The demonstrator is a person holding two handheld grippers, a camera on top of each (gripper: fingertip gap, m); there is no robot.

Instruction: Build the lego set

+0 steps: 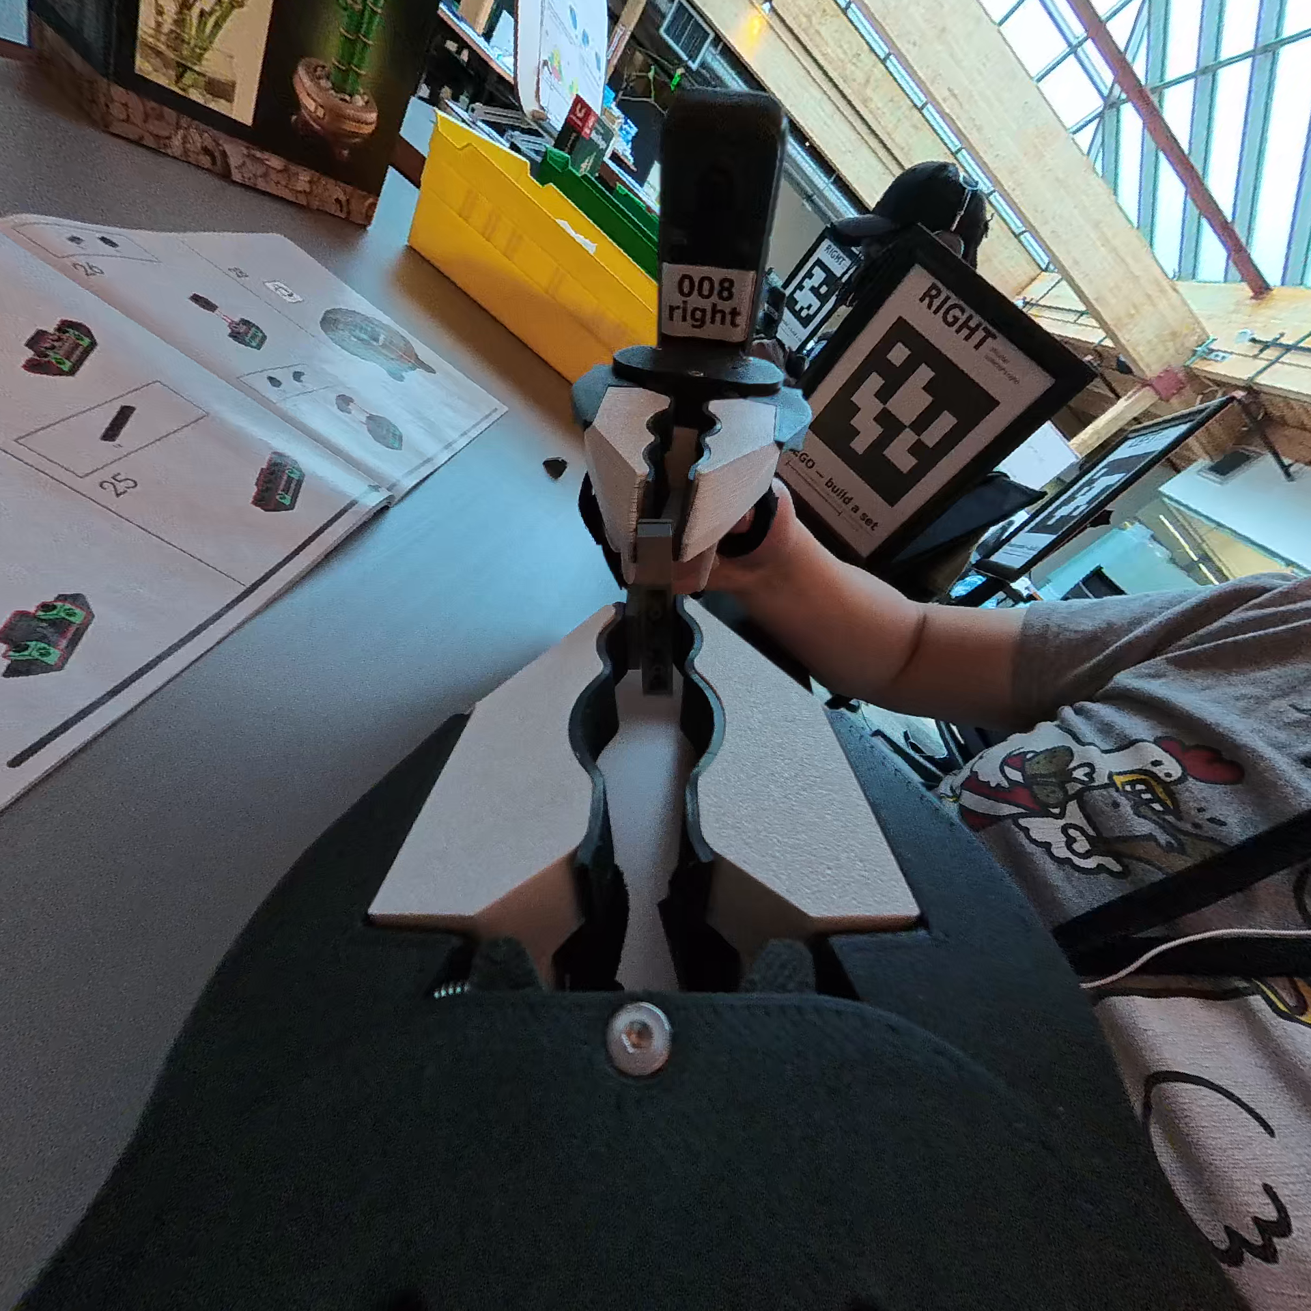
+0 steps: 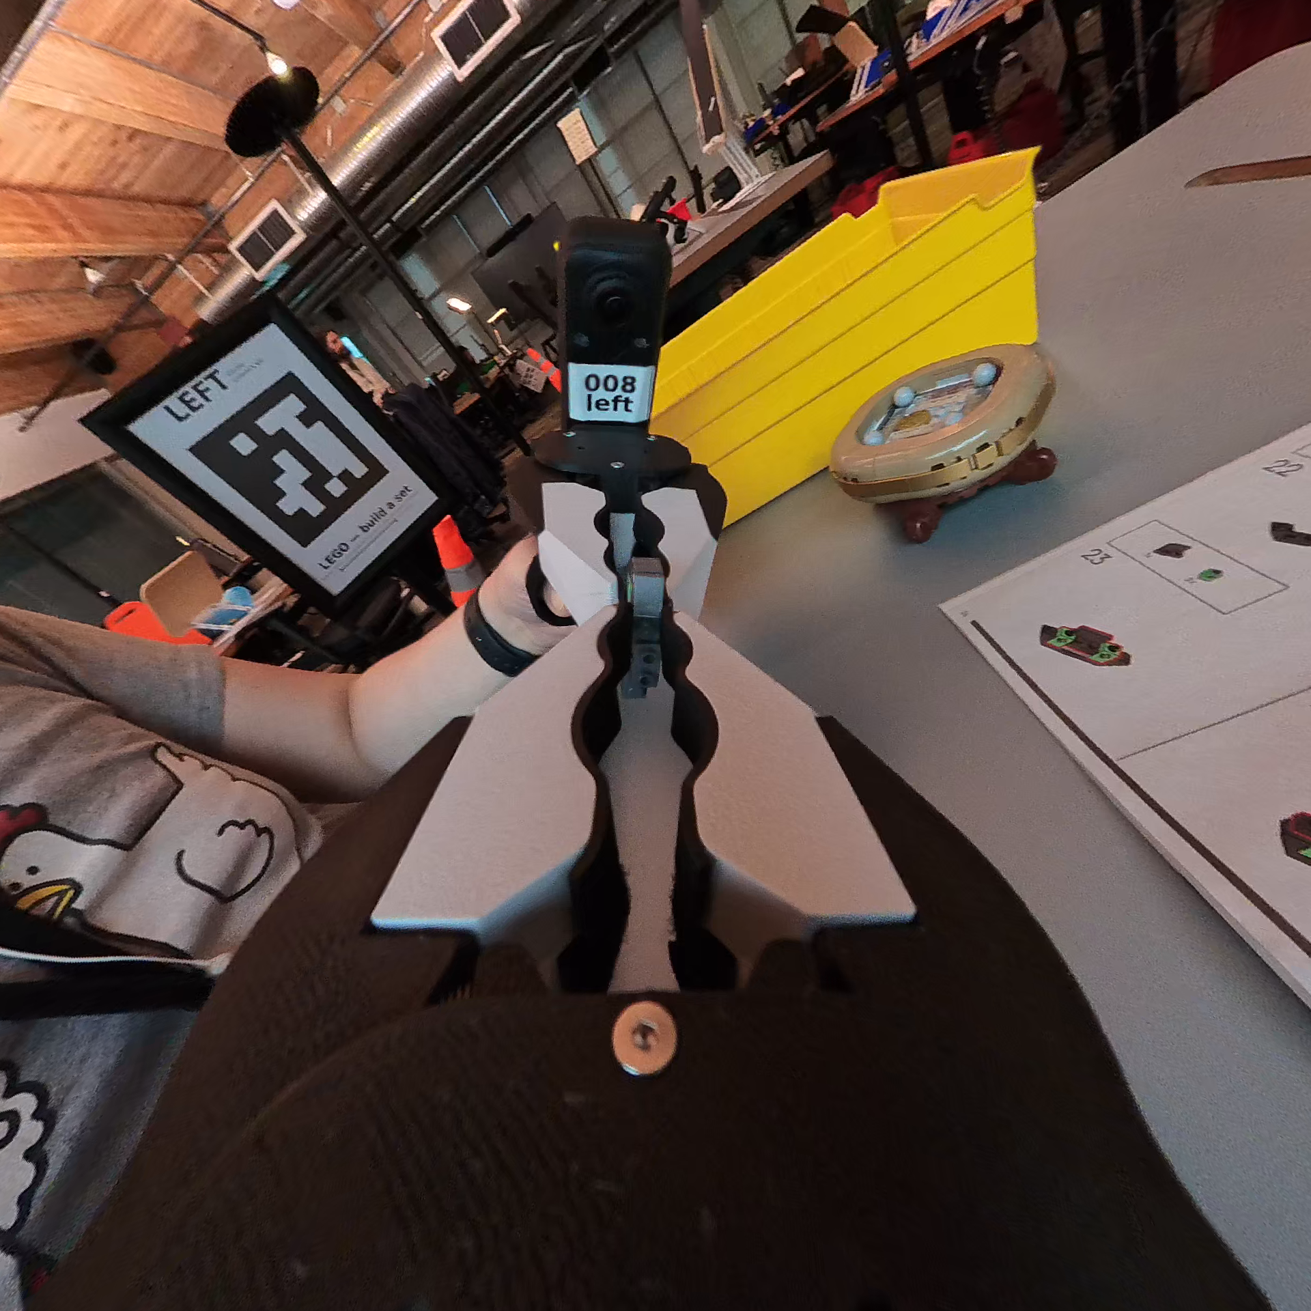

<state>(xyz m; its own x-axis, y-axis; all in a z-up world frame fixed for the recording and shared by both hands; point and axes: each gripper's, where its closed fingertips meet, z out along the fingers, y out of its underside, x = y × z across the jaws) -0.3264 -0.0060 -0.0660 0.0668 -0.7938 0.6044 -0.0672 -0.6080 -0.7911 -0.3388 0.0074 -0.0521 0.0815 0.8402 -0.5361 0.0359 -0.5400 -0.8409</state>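
Booklet on table; bin behind round model.

A grey surface fills the left of the left wrist view, with bright skylights and pale timber beams upper right. In the right wrist view, wooden ceiling planks and a ribbed silver duct sit upper left, with shelving along the top.
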